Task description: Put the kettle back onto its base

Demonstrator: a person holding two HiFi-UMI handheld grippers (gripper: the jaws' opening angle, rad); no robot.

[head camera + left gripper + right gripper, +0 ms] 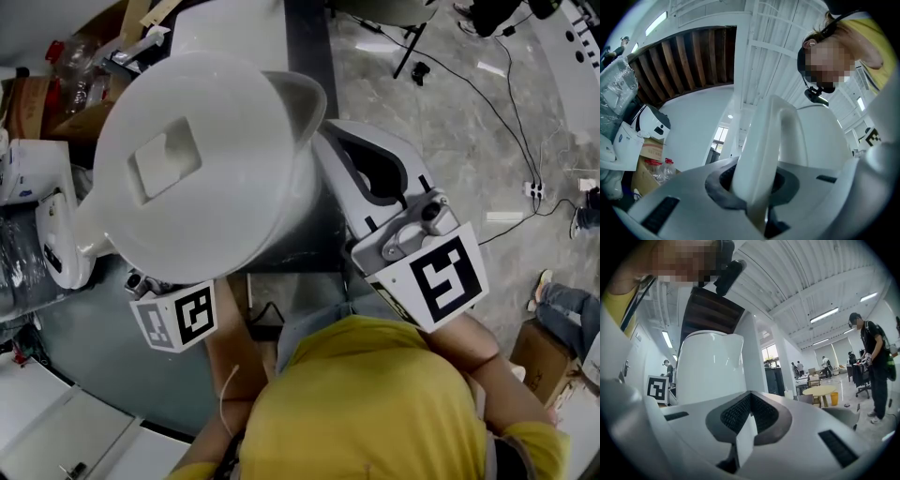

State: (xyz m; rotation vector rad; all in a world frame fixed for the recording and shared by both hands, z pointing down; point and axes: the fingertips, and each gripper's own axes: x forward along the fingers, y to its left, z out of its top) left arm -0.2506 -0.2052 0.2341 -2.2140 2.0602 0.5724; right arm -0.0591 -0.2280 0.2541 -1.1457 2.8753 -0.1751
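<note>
Nearest, at 6 o'clock in head view: yellow shirt (375, 403) of the person holding both tools.

Just beyond, two marker cubes: left cube (178, 317) at 8 o'clock, right cube (448, 277) at 4 o'clock. Black-and-white square patterns only, no readable words.

Left gripper (754, 197): clenched on the white handle (761, 154) of the kettle (202, 164).

Kettle held up off any surface, filling 10 to 12 o'clock of head view. Lid up, with a square flap (164, 159); spout toward 1 o'clock.

Right gripper (743, 437): jaws pressed together, grasping nothing. Just beside the kettle wall, on the spout side.

Below and farther: grey mottled floor (450, 122) at 1 to 3 o'clock, crossed by black cables (506, 112) running to a power strip (534, 190).

At 10 o'clock, cardboard boxes (56, 112). Left gripper view adds red-capped bottles (661, 166) beside a box with red print, too small to read.

At 4 o'clock, edge of head view: someone's jeans leg (562, 309).

Far, in right gripper view: open hall, white ribbed ceiling with strip lights (824, 315), a round table (820, 391), a yellow bin (834, 398), and a standing person in dark clothes (874, 362) at 3 o'clock.
</note>
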